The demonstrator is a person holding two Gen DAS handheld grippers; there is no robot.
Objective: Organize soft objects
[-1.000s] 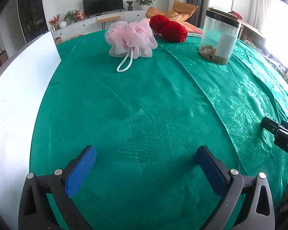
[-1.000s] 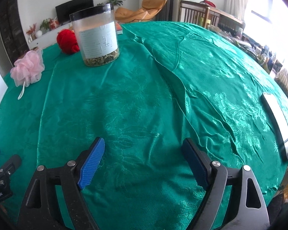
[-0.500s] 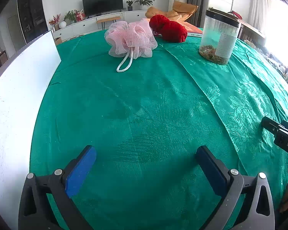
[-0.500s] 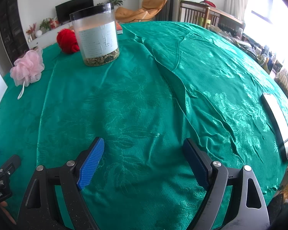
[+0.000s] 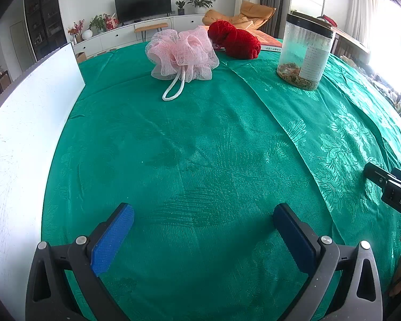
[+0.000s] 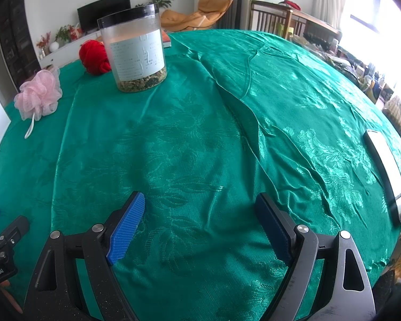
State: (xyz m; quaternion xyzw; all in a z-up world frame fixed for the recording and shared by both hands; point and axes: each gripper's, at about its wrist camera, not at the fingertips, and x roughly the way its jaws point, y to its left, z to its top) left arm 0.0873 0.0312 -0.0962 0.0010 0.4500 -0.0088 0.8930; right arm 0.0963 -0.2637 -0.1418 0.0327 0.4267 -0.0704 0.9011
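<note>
The pink mesh bath pouf [image 5: 183,53] lies straight ahead of the open, empty left hand-held gripper [image 5: 203,236], its white cord loop [image 5: 173,91] trailing toward it, while the right hand-held gripper [image 6: 199,227], also open and empty, sits farther off.

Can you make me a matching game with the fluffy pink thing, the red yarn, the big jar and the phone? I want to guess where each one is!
Things:
1. pink bath pouf
2. red yarn
3. clear jar
4. phone

Places:
A. flat near the right edge of the green tablecloth
B. upright, with dried bits at its bottom
C. nearest the white board, white loop toward the camera
D. behind the pouf, beside a book

Pairs: 1-C, 2-D, 3-B, 4-A
</note>
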